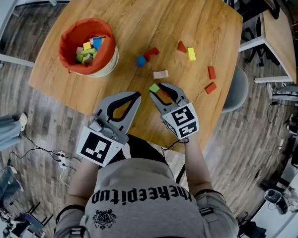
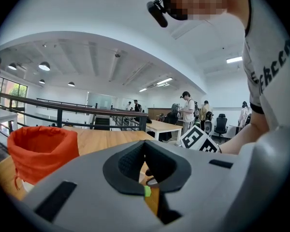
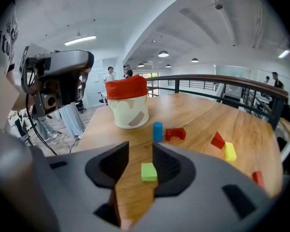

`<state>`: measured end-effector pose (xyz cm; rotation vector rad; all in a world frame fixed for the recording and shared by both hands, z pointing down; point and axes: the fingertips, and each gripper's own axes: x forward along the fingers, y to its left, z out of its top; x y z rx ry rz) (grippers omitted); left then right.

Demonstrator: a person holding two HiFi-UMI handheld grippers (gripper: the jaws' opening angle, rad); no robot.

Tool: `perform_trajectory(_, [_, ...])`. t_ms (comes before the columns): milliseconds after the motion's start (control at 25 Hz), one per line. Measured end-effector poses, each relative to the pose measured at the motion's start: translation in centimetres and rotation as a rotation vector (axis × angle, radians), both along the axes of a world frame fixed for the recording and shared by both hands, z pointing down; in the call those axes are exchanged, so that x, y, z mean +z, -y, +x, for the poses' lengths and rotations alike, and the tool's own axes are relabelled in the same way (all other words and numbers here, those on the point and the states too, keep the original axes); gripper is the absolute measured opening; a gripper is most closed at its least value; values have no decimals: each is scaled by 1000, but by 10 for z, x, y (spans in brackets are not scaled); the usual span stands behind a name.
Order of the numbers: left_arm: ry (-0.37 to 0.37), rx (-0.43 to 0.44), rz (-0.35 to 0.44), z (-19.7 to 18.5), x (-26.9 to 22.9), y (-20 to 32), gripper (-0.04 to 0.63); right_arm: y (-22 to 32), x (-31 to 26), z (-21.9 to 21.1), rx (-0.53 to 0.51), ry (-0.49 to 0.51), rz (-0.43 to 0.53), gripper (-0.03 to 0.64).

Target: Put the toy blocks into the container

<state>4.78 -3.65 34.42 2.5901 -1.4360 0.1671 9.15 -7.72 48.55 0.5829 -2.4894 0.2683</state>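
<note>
Green block [image 2: 147, 191]: mostly hidden behind left gripper [image 2: 144, 144], sliver only. Container [image 2: 38, 151] btm covered too. Red block [image 3: 257, 178] nr right edge of table [image 3: 198, 112]: half behind right gripper [image 3: 140, 146].

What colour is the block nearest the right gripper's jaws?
The block is green; right gripper view.

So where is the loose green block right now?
In the head view the green block lies on the table, just below the beige block. In the right gripper view it sits between the right gripper's open fingers, ungripped.
</note>
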Motion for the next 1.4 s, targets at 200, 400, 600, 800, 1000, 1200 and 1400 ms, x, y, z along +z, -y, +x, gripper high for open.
perform_trajectory(200, [-1,-6,-21,-2,8,0,12,1,18,1,-16,-44,-21,155])
perform_trajectory(400, [-11,-17,-43,-5,14,3,12,3,37,3,-16,-79,-52,166])
perform_trajectory(600, [-6,-20,-54,-6,19,4,12,5,50,5,-10,-111,-64,170])
perform_trajectory(800, [-12,-33,-64,-9,22,6,12,5,62,4,-29,-142,-73,176])
perform_trajectory(1000, [-10,-35,-62,-10,23,6,12,7,66,2,-25,-160,-64,178])
perform_trajectory(1200, [-5,-25,-58,-8,23,5,12,3,65,-3,-50,-170,-58,178])
perform_trajectory(1400, [-2,-23,-59,-9,24,4,12,-1,65,-9,-79,-180,-61,178])
